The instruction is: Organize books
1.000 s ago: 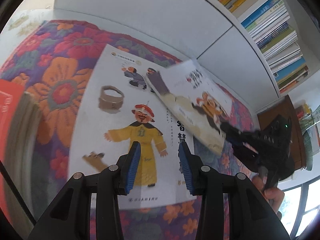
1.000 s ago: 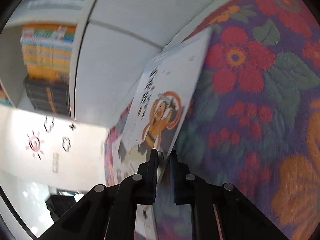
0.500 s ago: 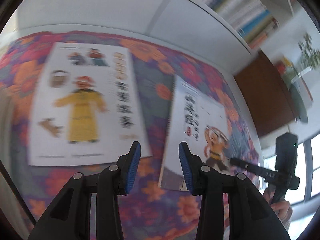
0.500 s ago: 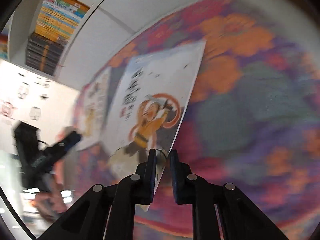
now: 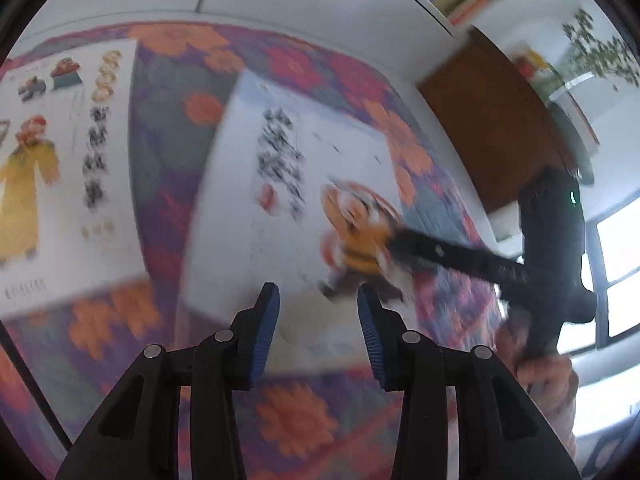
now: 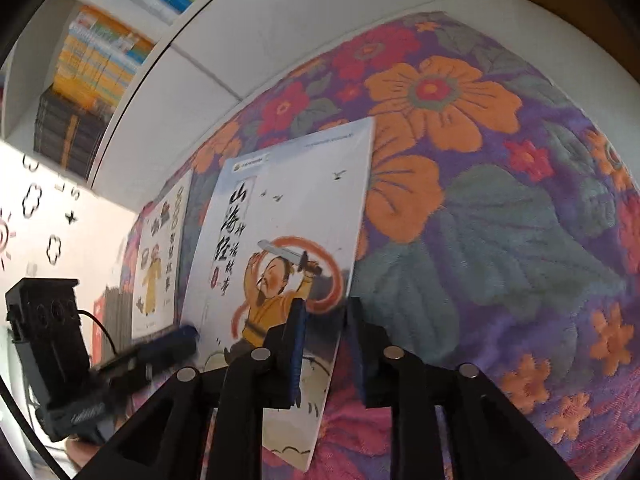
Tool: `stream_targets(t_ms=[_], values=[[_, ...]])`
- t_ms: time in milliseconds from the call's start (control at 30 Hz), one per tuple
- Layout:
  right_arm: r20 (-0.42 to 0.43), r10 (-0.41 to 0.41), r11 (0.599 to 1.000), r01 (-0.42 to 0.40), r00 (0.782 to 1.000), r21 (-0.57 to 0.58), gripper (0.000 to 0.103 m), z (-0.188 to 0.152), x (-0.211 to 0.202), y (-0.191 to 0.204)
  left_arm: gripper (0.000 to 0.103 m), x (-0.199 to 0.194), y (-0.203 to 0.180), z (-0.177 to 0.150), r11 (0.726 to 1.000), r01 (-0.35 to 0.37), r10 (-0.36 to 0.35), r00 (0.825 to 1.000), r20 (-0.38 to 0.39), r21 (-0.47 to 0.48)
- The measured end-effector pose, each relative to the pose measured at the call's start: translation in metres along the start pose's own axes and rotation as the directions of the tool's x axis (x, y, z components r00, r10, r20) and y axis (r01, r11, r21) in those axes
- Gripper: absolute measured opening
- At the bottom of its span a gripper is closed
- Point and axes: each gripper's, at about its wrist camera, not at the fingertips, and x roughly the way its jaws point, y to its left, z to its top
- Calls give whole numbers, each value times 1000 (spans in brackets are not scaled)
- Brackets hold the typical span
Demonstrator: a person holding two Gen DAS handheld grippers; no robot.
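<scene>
Left wrist view: your left gripper (image 5: 318, 322) hangs narrowly parted, holding nothing, over two picture books on the floral cloth (image 5: 296, 420): the swordsman book (image 5: 288, 216) ahead, the yellow-robe book (image 5: 68, 184) at nine o'clock.

Right wrist view: your right gripper (image 6: 326, 344) has just been opening, the swordsman book's edge loose between its jaws.

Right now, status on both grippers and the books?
Right gripper just opening, sword book edge between its fingers, flat on cloth. Left gripper open, empty. Yellow-robe book alongside. Nothing blocking.
</scene>
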Motion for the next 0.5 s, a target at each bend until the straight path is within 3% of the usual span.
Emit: stream_targets(t_ms=[67, 200, 367, 500], values=[[-29, 22, 1000, -22, 999, -1, 22, -5, -2, 1, 36, -10, -5, -6, 995, -96, 95, 994, 46, 39], [-22, 32, 999, -31, 999, 31, 22, -11, -5, -4, 36, -29, 6, 9, 966, -253, 241, 956, 169, 51], [-1, 58, 994, -58, 998, 88, 22, -8, -2, -10, 37, 0, 22, 23, 964, -251, 245, 967, 74, 85], [3, 73, 992, -73, 997, 102, 32, -1, 4, -7, 39, 5, 11, 13, 952, -273, 262, 961, 93, 137]])
